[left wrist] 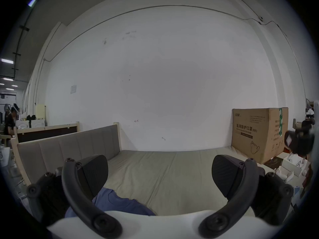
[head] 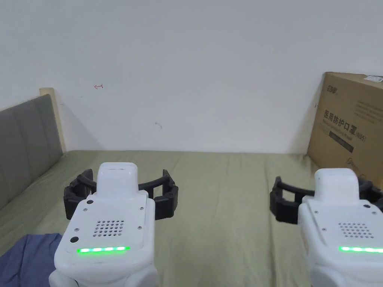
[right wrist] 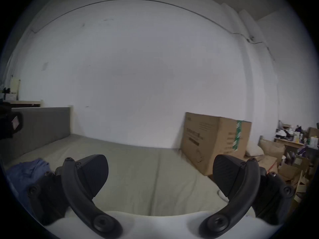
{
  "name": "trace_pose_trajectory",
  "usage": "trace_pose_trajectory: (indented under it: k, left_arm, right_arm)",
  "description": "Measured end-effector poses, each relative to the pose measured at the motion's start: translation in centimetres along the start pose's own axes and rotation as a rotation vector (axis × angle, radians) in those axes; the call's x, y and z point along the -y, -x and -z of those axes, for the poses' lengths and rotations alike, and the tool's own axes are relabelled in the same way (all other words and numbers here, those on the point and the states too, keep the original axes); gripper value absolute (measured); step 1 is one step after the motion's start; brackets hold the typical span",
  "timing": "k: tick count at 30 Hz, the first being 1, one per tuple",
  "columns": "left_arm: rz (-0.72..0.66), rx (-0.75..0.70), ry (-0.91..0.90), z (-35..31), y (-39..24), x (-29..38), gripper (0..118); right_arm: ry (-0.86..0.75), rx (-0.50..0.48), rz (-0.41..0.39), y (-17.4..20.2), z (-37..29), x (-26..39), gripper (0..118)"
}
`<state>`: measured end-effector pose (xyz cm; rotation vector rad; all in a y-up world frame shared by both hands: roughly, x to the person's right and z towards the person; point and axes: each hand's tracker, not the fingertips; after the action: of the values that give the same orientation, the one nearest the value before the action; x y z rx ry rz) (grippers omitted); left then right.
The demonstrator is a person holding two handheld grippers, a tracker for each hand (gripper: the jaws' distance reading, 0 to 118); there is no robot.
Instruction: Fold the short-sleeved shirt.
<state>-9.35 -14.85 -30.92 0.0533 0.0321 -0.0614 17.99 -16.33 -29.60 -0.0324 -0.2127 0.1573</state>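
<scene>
While both devices are held level above the near part of the bed, the left gripper (head: 121, 194) and the right gripper (head: 329, 200) point toward the far wall, side by side and well apart, each white housing lit by a green strip. In the left gripper view the left gripper (left wrist: 159, 173) has its jaws spread wide with nothing between them; the right gripper (right wrist: 160, 173) in its own view likewise has its jaws wide apart and empty. Neither touches the cloth.

Nearest, the short-sleeved shirt (head: 26, 258), blue and crumpled, lies on the bed at the lower left of the head view, just beside and below the left gripper. It appears under the left jaw in the left gripper view (left wrist: 117, 204) and at the far left of the right gripper view (right wrist: 25, 172).

The bed (head: 224, 209) carries an olive-green sheet with faint lengthwise creases. A grey padded headboard (head: 26, 145) with a pale wooden edge bounds its left side. At the far right corner a large cardboard box (head: 351, 123) stands against the wall. Behind everything rises a plain white wall (head: 205, 74). Beyond the box, the right gripper view shows cluttered shelves and cartons (right wrist: 293, 148).
</scene>
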Motion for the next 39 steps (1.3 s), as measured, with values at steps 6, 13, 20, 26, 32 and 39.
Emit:
trace_pose_trajectory:
  k: [6, 13, 20, 26, 32, 39]
  left_arm:
    - [0.041, 0.02, -0.027, -0.3, -0.7, 0.2, 118]
    - [0.023, 0.027, -0.035, -0.6, -1.1, 0.4, 118]
    - [0.034, 0.028, -0.035, -0.7, -1.2, 0.6, 118]
    - [0.035, 0.023, -0.042, -0.9, -1.4, 0.8, 118]
    - [0.043, 0.036, -0.057, -1.0, -1.7, 0.9, 118]
    - [0.044, 0.045, -0.045, -0.8, -2.0, 1.0, 118]
  right_arm:
    - [0.044, 0.023, 0.053, 0.0, -0.2, 0.9, 118]
    - [0.006, 0.026, 0.147, -1.0, -1.3, 0.5, 118]
    - [0.006, 0.026, 0.111, -0.9, -1.5, 0.7, 118]
    - [0.01, 0.007, 0.113, -0.7, -1.5, 0.9, 118]
    - [0.008, 0.01, 0.084, -0.4, -1.6, 1.0, 118]
    - [0.018, 0.024, 0.087, -0.6, -1.6, 1.2, 118]
